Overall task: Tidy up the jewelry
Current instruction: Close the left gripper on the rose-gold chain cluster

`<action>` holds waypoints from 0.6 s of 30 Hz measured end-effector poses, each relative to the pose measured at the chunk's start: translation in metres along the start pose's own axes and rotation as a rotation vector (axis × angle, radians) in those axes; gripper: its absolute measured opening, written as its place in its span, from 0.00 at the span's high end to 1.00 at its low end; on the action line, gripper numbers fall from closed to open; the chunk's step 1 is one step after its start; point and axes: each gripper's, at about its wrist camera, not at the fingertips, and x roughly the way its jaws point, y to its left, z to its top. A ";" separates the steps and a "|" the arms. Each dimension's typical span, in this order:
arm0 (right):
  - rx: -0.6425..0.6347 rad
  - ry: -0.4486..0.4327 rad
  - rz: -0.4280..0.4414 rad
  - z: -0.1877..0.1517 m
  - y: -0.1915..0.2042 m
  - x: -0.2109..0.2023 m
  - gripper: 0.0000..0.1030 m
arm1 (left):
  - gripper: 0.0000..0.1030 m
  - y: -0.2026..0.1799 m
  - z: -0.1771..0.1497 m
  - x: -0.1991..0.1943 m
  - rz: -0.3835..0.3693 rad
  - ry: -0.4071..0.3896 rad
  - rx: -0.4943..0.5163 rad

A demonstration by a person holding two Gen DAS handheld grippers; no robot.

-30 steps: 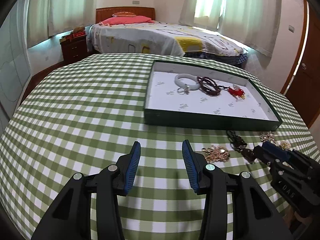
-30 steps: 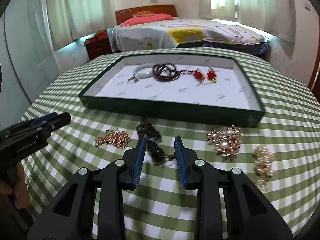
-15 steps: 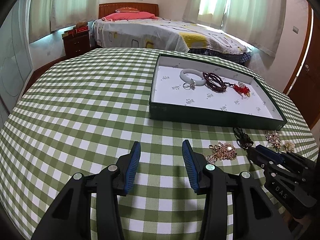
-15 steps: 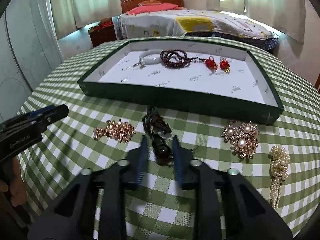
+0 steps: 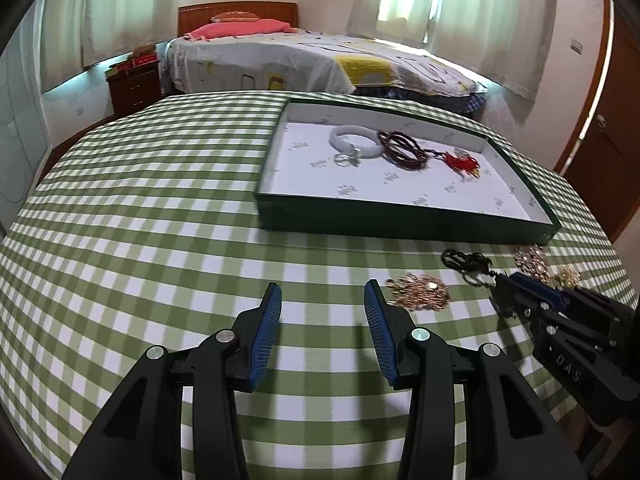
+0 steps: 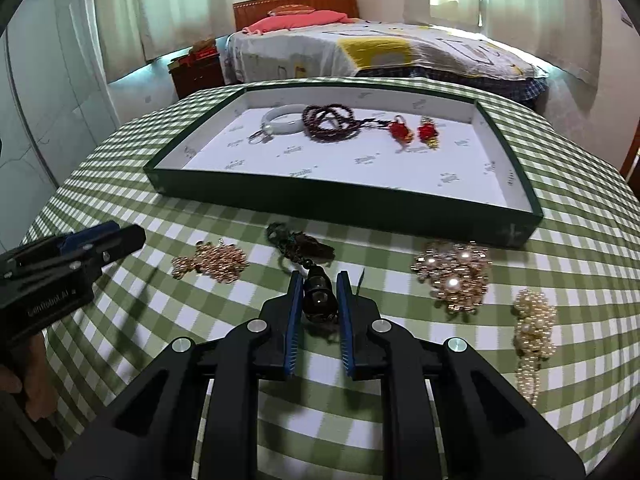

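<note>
Your right gripper (image 6: 318,294) is closed on the dark pendant (image 6: 316,298) on the table (image 6: 580,264); your left gripper (image 5: 322,308) is open. Four pieces already lie in the tray (image 6: 344,200), three others wait.

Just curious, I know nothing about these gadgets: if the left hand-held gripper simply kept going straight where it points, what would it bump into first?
Probably bare checked tablecloth. The open left hand-held gripper aims left of the green tray; depth is unclear.

Green-and-white checked tablecloth (image 5: 160,208); beyond its far edge, quilt-covered bed (image 5: 312,60) with pink pillow (image 5: 240,28); dark wooden nightstand (image 5: 134,84) beside it.
</note>
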 end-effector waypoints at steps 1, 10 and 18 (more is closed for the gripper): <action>0.004 0.000 -0.002 0.000 -0.002 0.000 0.83 | 0.58 -0.003 0.000 0.001 -0.006 0.001 0.006; 0.035 -0.008 -0.001 -0.001 -0.013 -0.002 0.83 | 0.58 -0.033 0.001 0.013 -0.063 0.019 0.065; 0.058 -0.009 0.004 -0.002 -0.019 -0.003 0.83 | 0.58 -0.048 0.003 0.027 -0.082 0.039 0.103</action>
